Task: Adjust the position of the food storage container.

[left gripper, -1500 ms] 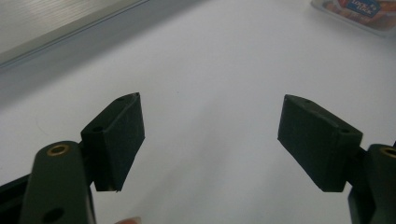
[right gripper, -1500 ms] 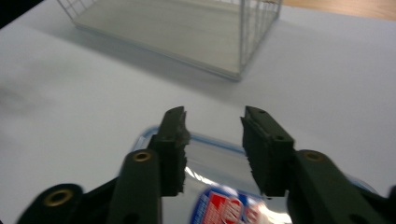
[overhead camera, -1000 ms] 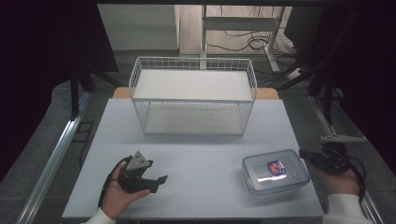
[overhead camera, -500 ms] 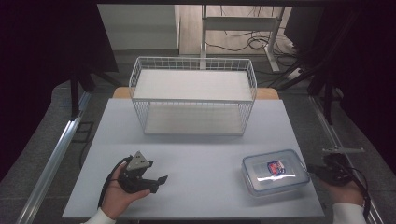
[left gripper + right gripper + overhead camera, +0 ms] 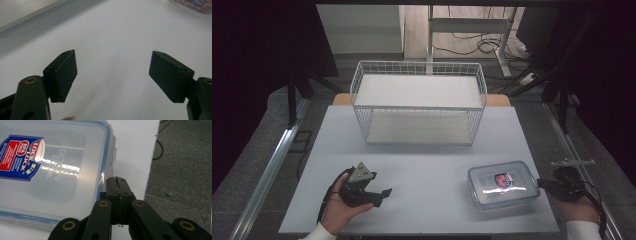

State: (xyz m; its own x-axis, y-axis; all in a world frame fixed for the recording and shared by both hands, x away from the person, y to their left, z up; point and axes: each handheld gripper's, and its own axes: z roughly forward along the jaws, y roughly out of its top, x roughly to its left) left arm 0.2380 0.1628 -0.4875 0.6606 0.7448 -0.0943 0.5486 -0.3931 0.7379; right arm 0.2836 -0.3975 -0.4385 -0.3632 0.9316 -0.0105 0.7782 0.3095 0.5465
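The lidded container [image 5: 503,184] sat on the desk [image 5: 427,165] in front of the wire basket [image 5: 419,107]. The right claw [image 5: 117,185], pressed together and empty, pointed beside its latch; the left claw [image 5: 379,192] gaped wide, empty. Likely next: unclipping that latch.

Left claw [image 5: 113,72] agape, right claw [image 5: 117,180] closed

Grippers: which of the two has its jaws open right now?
The left gripper: its jaws stand wide apart over bare table. The right gripper has its jaws pressed together beside the plastic container.
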